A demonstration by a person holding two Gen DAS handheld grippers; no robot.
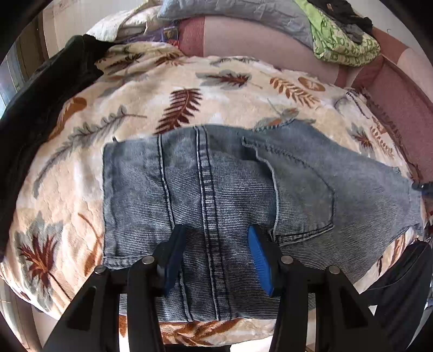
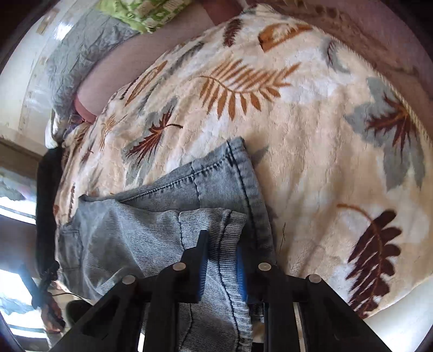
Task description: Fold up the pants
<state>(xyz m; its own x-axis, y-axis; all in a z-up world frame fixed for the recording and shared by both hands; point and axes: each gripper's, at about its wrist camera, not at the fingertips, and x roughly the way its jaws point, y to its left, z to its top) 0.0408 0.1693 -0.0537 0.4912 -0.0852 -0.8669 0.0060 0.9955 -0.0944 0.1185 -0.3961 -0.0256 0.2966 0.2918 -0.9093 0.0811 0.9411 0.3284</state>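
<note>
The light blue denim pants (image 1: 216, 176) lie folded into a broad flat stack on a cream blanket (image 1: 162, 81) printed with leaves. A back pocket faces up on their right half. My left gripper (image 1: 216, 228) stands open just over the near part of the pants, astride a double seam, its blue pads (image 1: 258, 257) not pinching cloth. In the right wrist view the pants (image 2: 151, 230) lie at the lower left of the blanket (image 2: 311, 135). A thick fold of denim runs up between the fingers of my right gripper (image 2: 222, 243), which is shut on it.
A black garment (image 1: 40, 108) lies along the blanket's left edge. At the back there are a grey-blue pillow (image 1: 243, 13) and a green patterned cloth (image 1: 341, 46) on a pink surface (image 1: 243, 38). Dark clothing (image 1: 400, 284) hangs at the lower right.
</note>
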